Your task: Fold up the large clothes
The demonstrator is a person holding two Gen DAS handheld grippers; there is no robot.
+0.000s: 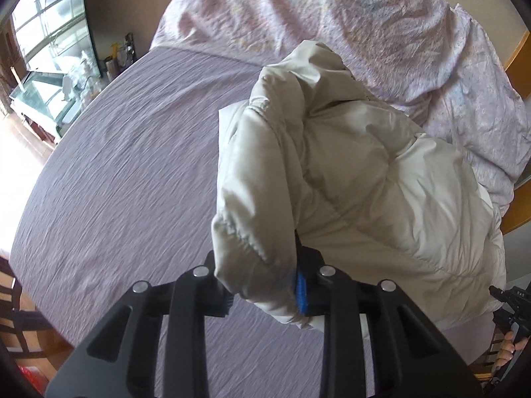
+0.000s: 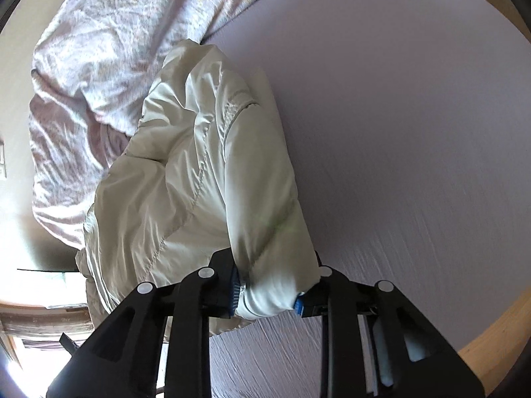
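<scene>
A cream puffer jacket [image 1: 348,179] lies bunched on a bed with a mauve sheet [image 1: 126,165]. My left gripper [image 1: 265,292] is shut on a padded edge of the jacket, the cloth pinched between its blue pads [image 1: 301,293] and lifted off the sheet. In the right wrist view the same jacket [image 2: 186,179] stretches away from my right gripper [image 2: 268,295], which is shut on another padded edge, squeezed between its blue pads [image 2: 235,290]. The right gripper's black body and the hand holding it [image 1: 507,325] show at the lower right of the left wrist view.
A crumpled pale pink floral duvet [image 1: 332,20] is heaped at the head of the bed, just behind the jacket, and appears again as the duvet [image 2: 109,43]. A window and cluttered shelf [image 1: 59,66] lie beyond the bed's left edge. A wooden bed frame [image 2: 497,328] borders the sheet.
</scene>
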